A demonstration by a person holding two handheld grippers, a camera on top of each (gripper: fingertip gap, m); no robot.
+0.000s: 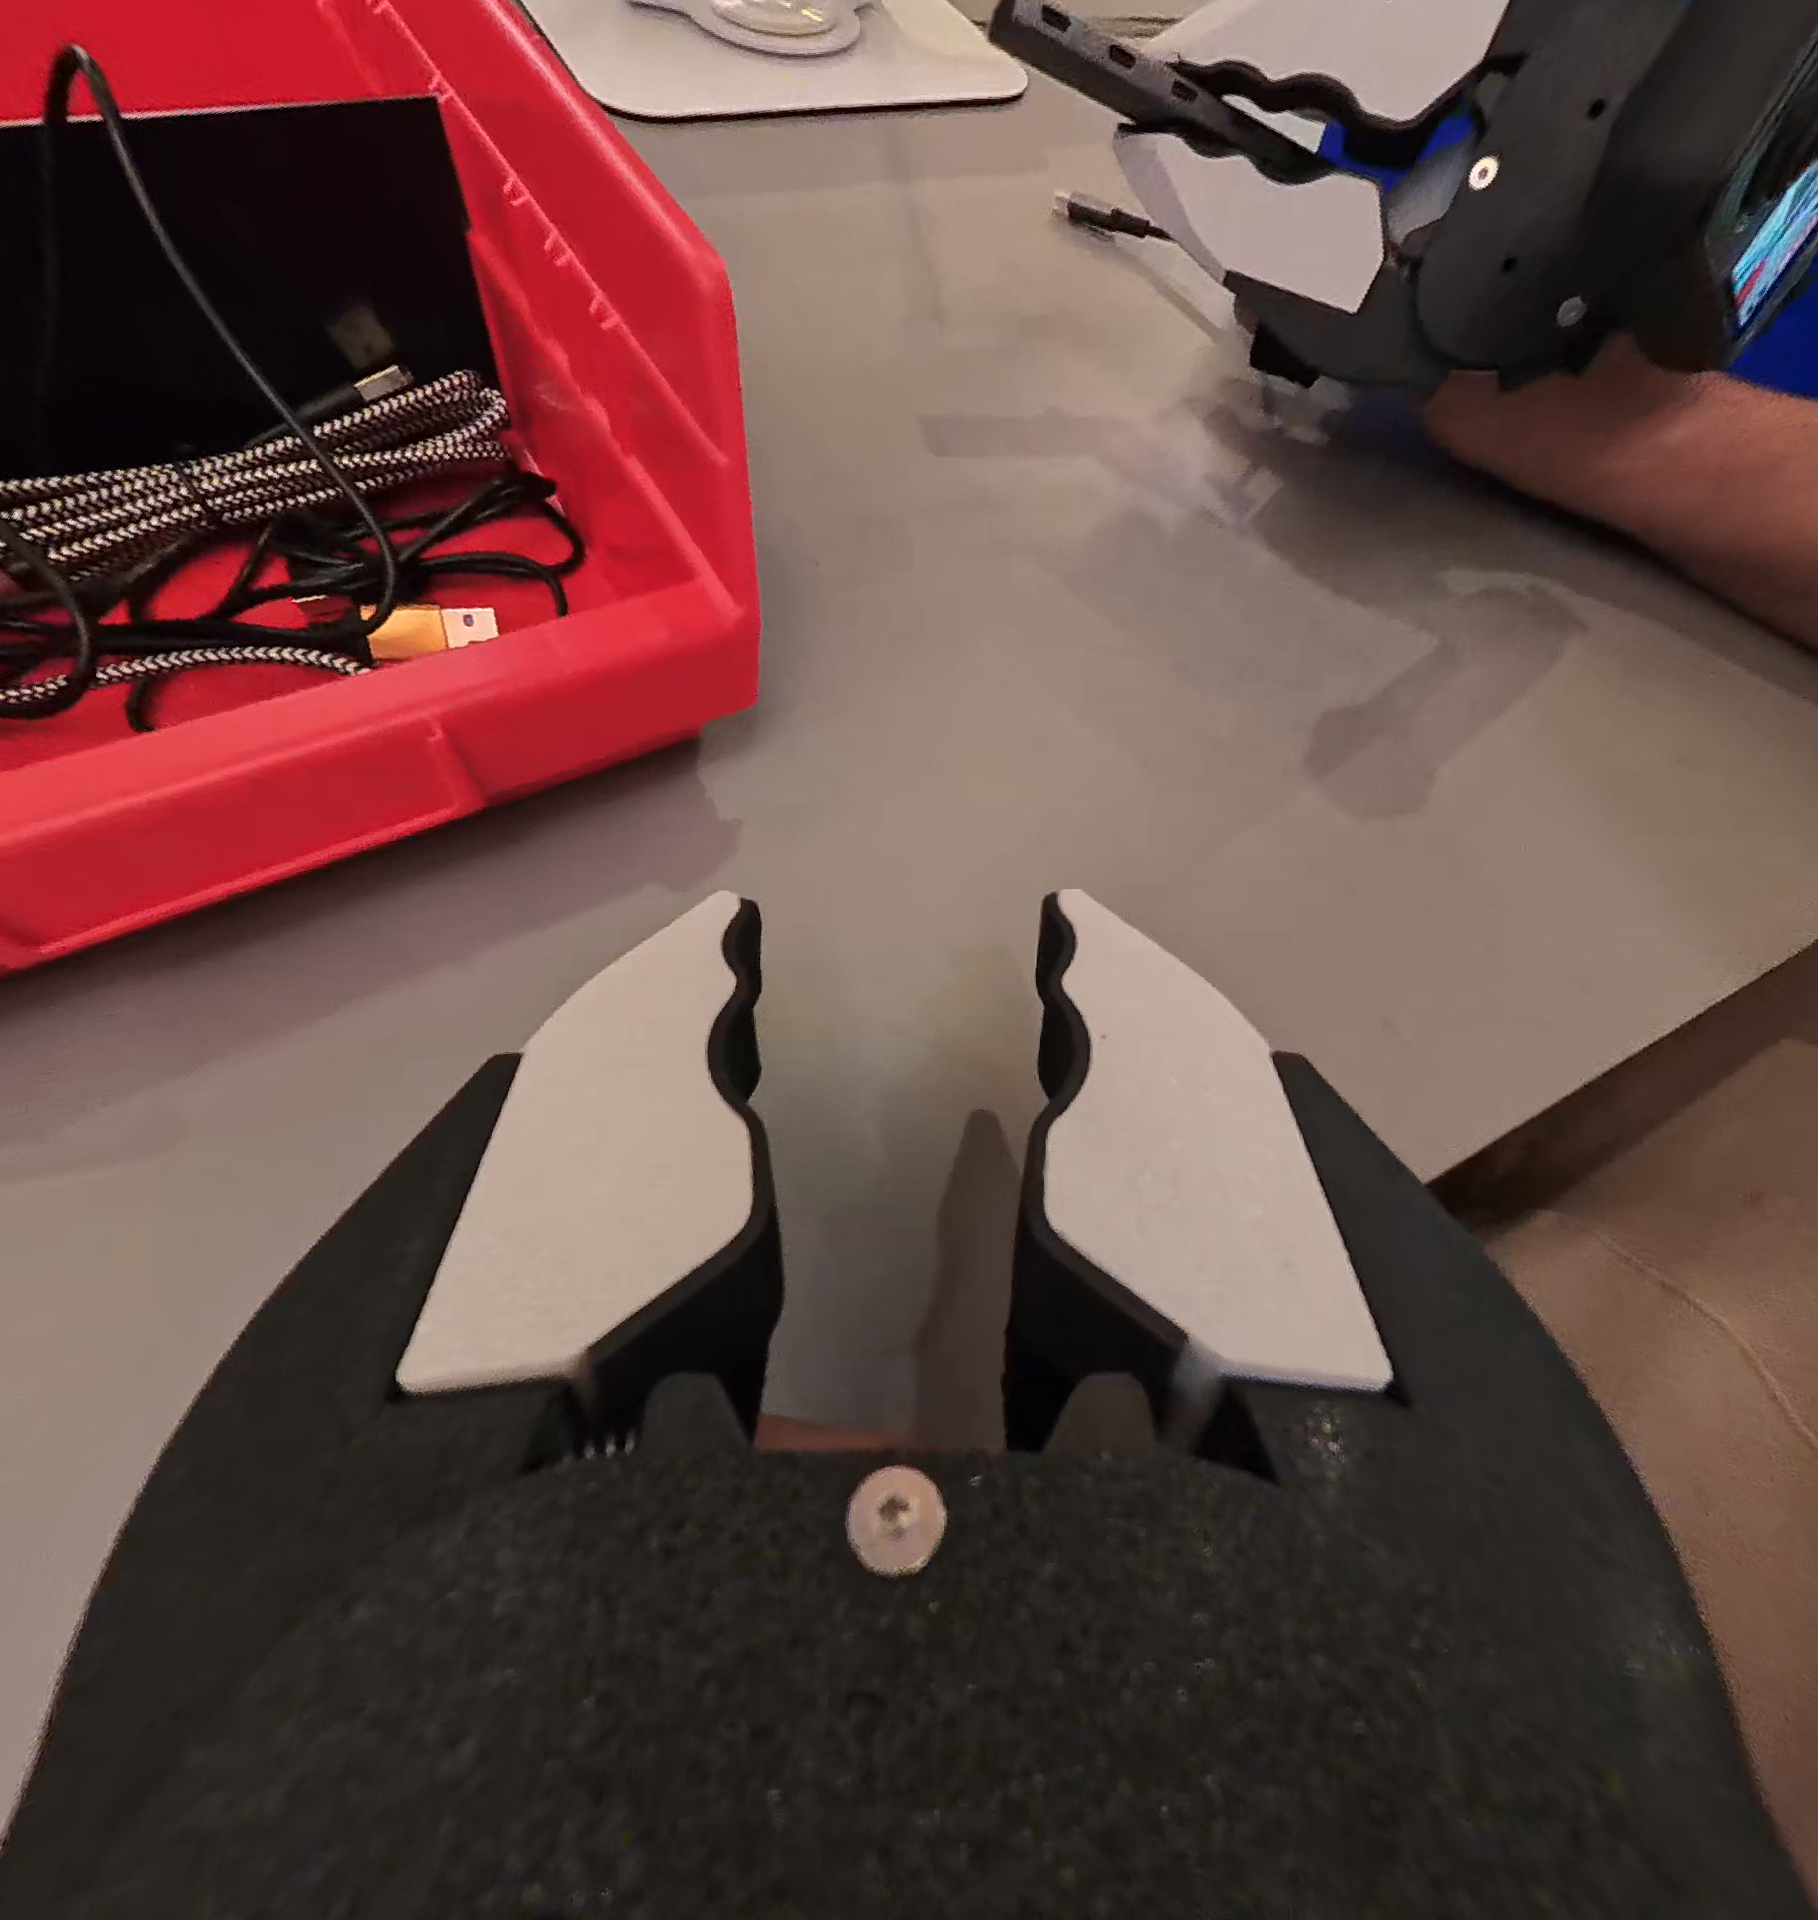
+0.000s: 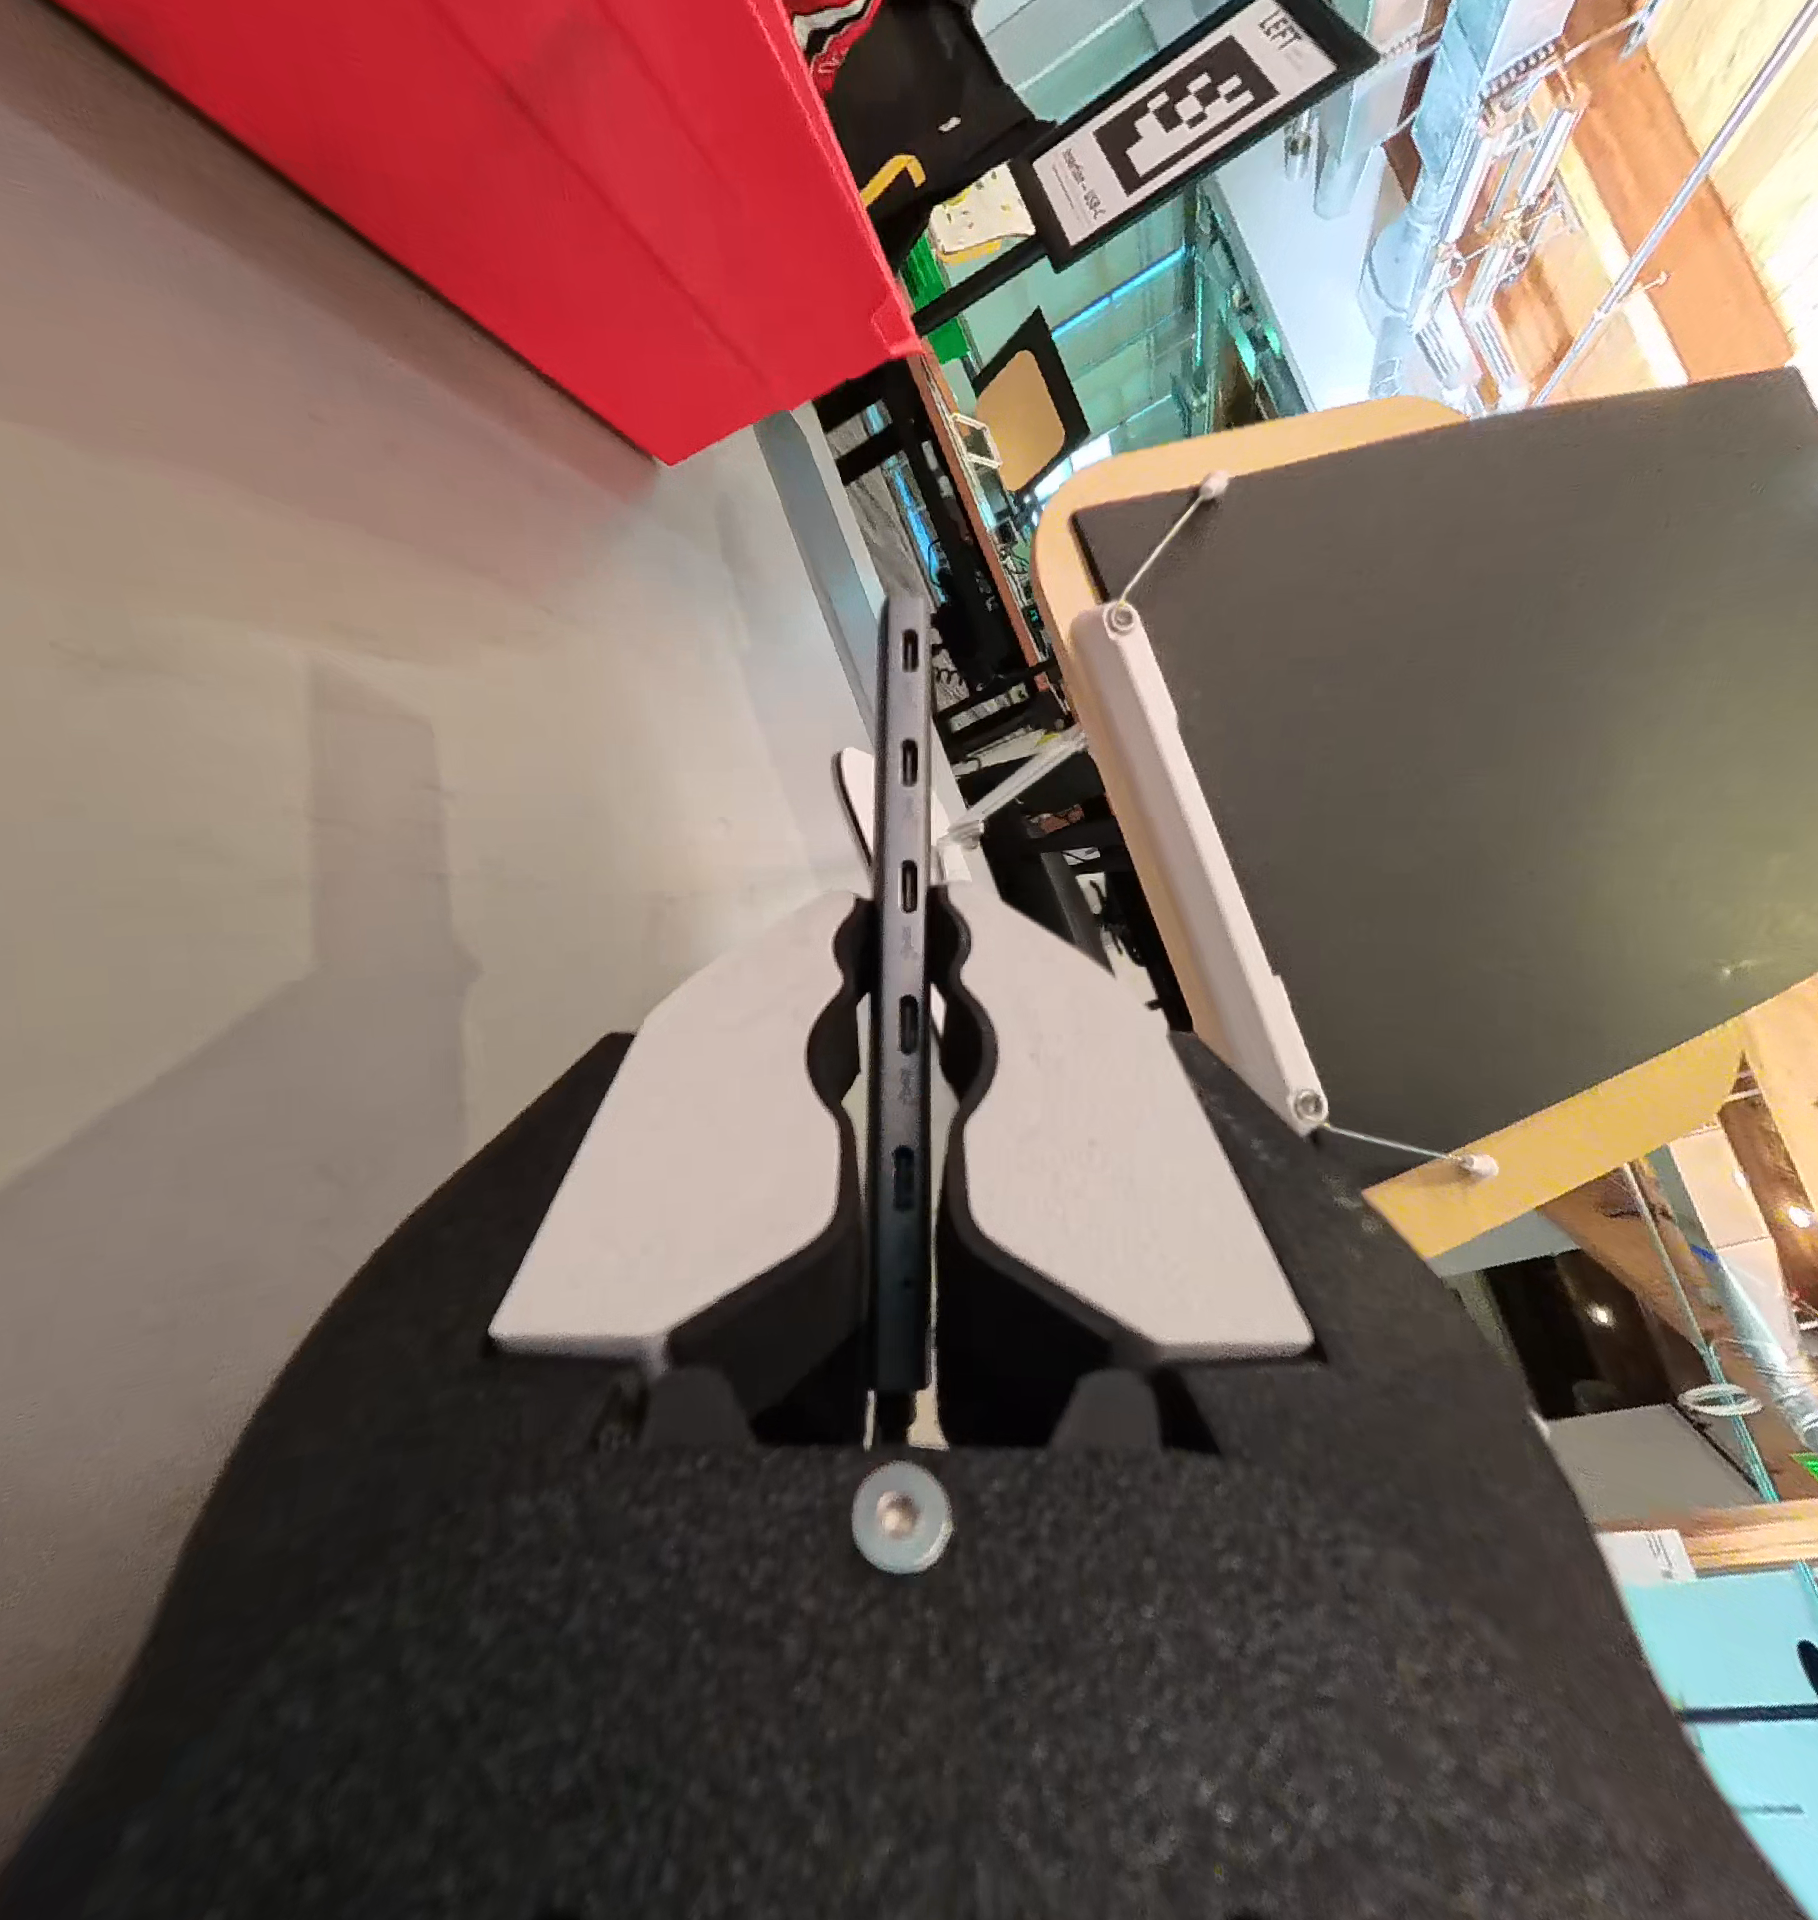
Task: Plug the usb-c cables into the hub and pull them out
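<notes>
A: Where's the hub [image 2: 910,935] right now?

B: Clamped edge-on between the fingers of the right gripper [image 2: 907,925], its row of ports facing the camera, none with a cable in it. It's lifted off the grey table [image 1: 988,644], to the right of the red bin [image 1: 614,665].

A: And the left gripper [image 1: 897,935]?

B: Jaws apart, nothing in them, hovering low over the table just off the bin's near corner.

A: The cables?

B: Most lie in the bin: braided cables [image 1: 261,468] in a bundle, thin black ones tangled around them. One plug [image 1: 1097,216] lies on the table past the bin, close to the right gripper.

A: How would you take one?

B: By the rigid plug housing, I'd say. The cord looks limp and light, so gripping it would leave the tip flopping. The hub looks stiff, slim and smooth, so it may twist in the grip under the push.
</notes>
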